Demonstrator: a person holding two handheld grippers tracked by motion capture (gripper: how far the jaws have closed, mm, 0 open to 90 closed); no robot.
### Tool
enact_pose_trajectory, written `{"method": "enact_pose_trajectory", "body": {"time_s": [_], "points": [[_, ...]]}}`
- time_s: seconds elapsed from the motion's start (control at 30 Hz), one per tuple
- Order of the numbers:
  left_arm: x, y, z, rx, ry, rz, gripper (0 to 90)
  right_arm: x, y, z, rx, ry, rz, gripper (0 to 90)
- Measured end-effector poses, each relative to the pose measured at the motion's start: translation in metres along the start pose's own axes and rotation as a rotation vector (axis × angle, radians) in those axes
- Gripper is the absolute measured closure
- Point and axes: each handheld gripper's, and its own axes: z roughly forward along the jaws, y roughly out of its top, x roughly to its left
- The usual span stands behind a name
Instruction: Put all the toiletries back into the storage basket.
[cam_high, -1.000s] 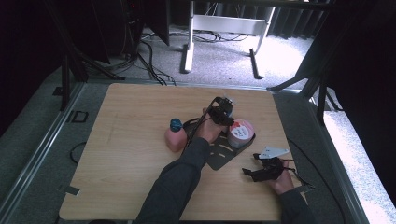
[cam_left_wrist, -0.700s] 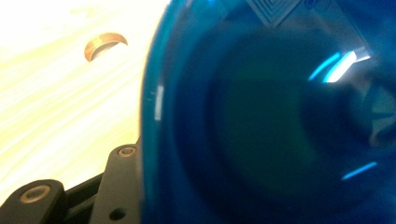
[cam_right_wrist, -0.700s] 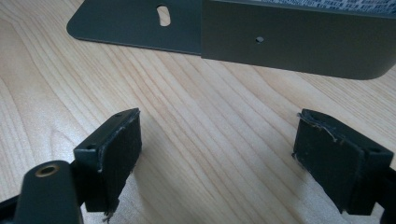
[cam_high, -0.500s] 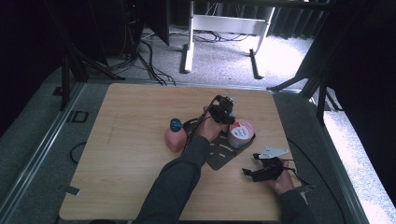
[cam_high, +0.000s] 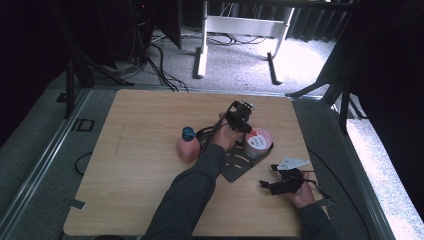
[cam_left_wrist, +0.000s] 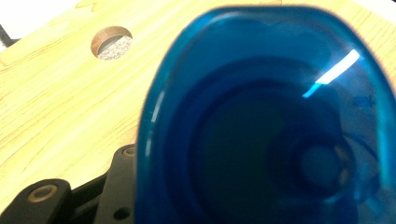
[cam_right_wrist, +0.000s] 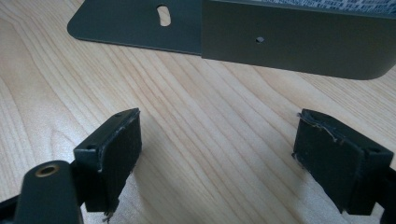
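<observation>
While the worktop (cam_high: 125, 165) lies pale and wooden under the high view, a pink bottle (cam_high: 187, 148) with a blue cap is seen left of centre, just beside the person's left forearm. To its right the left tool (cam_high: 239, 116) is held over a dark metal plate (cam_high: 239, 167), next to a round red and white tub (cam_high: 258, 142). In the left gripper view a translucent blue cup (cam_left_wrist: 266, 121) is seen close between the jaws, which stand partly apart; whether the pads press on it cannot be told. Farther right, near the worktop's front edge, the right tool (cam_high: 280, 184) is held low, its jaws spread wide with only bare wood between the pads (cam_right_wrist: 116, 154).
</observation>
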Motion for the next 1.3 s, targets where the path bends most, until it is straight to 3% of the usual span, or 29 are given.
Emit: {"method": "enact_pose_trajectory", "body": {"time_s": [0.2, 0.47, 0.9, 1.17, 1.3], "points": [[0.001, -0.001, -0.001, 0.012, 0.001, 0.000, 54.8, 0.000, 0.000, 0.000, 0.001, -0.001, -0.001, 15.0], [0.000, -0.003, 0.002, -0.025, -0.006, 0.008, 53.2, 0.000, 0.000, 0.000, 0.002, -0.003, -0.003, 15.0], [-0.001, -0.010, 0.010, -0.065, -0.019, -0.045, 48.6, 0.000, 0.000, 0.000, 0.002, -0.002, -0.003, 15.0], [0.003, -0.013, 0.010, -0.059, -0.026, -0.046, 49.9, 0.000, 0.000, 0.000, 0.002, -0.001, -0.004, 15.0], [0.007, -0.015, 0.009, -0.045, -0.018, -0.067, 48.4, 0.000, 0.000, 0.000, 0.002, 0.000, -0.003, 15.0]]}}
